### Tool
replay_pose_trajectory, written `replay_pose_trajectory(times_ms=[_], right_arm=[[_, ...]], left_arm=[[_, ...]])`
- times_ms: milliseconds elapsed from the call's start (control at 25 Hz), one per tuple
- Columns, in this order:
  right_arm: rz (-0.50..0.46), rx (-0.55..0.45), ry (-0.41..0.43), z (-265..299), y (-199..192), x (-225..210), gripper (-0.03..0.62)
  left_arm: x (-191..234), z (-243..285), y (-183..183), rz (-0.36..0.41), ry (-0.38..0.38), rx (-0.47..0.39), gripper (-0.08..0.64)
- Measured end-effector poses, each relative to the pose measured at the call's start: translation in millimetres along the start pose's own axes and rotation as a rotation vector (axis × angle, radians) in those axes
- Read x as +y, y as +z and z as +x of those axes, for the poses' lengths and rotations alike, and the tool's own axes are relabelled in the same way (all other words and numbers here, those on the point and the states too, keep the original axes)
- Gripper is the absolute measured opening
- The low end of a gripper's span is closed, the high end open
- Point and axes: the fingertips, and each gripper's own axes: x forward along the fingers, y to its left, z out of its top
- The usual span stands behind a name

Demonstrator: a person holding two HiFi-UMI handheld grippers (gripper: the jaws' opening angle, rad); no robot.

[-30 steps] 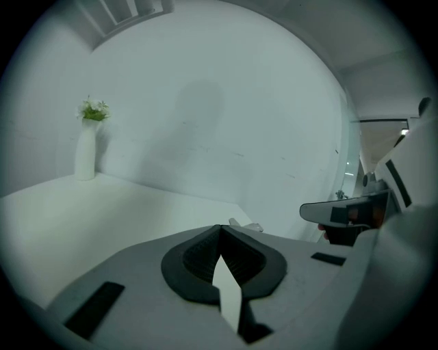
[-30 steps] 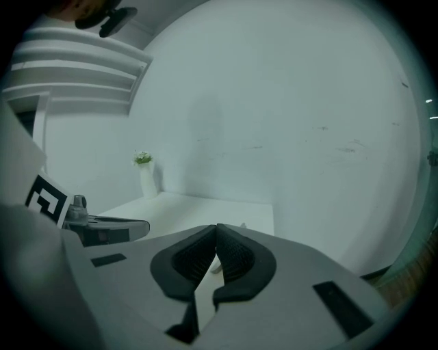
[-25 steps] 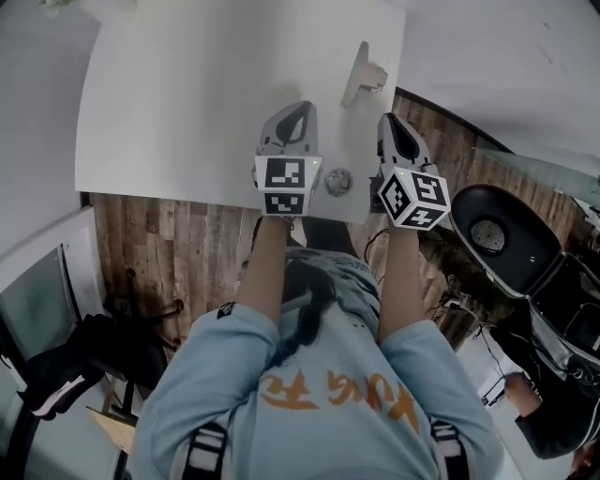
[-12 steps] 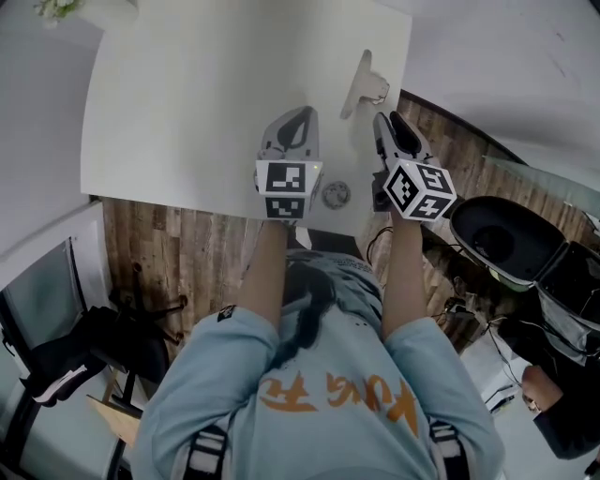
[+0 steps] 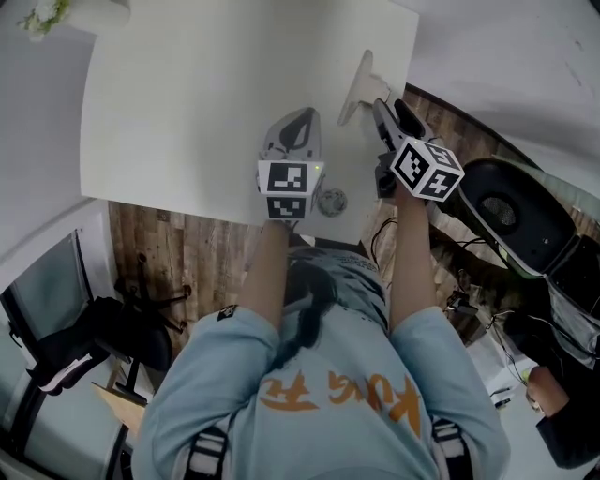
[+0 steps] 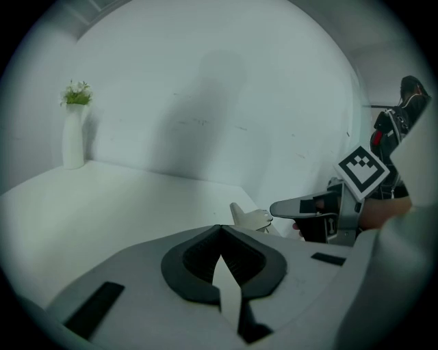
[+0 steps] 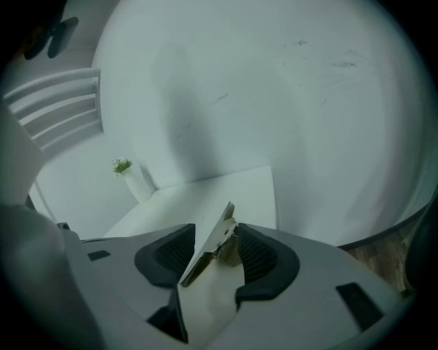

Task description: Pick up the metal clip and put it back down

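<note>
The metal clip (image 5: pixel 359 86) stands on edge near the far right side of the white table (image 5: pixel 187 103). My right gripper (image 5: pixel 385 109) has its tips at the clip's near end. In the right gripper view the clip (image 7: pixel 211 245) rises between the jaws, close to the right pad, with a gap to the left pad; the jaws are opening. My left gripper (image 5: pixel 297 120) rests over the table to the clip's left, shut and empty. From the left gripper view (image 6: pixel 220 236), the clip (image 6: pixel 250 217) lies just ahead with the right gripper (image 6: pixel 301 206) beside it.
A small round metal piece (image 5: pixel 330 201) lies by the table's near edge between the two grippers. A white vase with flowers (image 5: pixel 42 14) stands at the far left corner. The table's right edge runs close behind the clip. A black chair (image 5: pixel 511 220) sits on the wooden floor at right.
My right gripper has moved forward to the clip and its jaws have spread around it. The left gripper has stayed in place.
</note>
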Motion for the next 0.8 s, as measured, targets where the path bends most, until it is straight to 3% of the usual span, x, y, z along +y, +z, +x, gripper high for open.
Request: replay_pose_trajectory(times_ms=[120,360,520,800], right_arm=[[0.046,0.034,0.027,15.3,-2.7,-9.9,0.210],[0.120,0.101,0.053,59.9,-15.5,12.4,0.206],[0.126,0.123,0.053,87.7,-8.6,18.9,0.106],[0.157,0.073,0.077,81.4,-2.4,34.9,0.043]], left_arm=[[-0.6,10.4,-1.0,-0.004,0.013,0.012,0.017],[39.0,9.4,-5.3,-0.031,0.040,0.023,0.017],[62.6,17.9,0.4,-0.053,0.072,0.027,0.017],[70.1,-1.9,0.3,-0.066,0.098,0.001,0.017]])
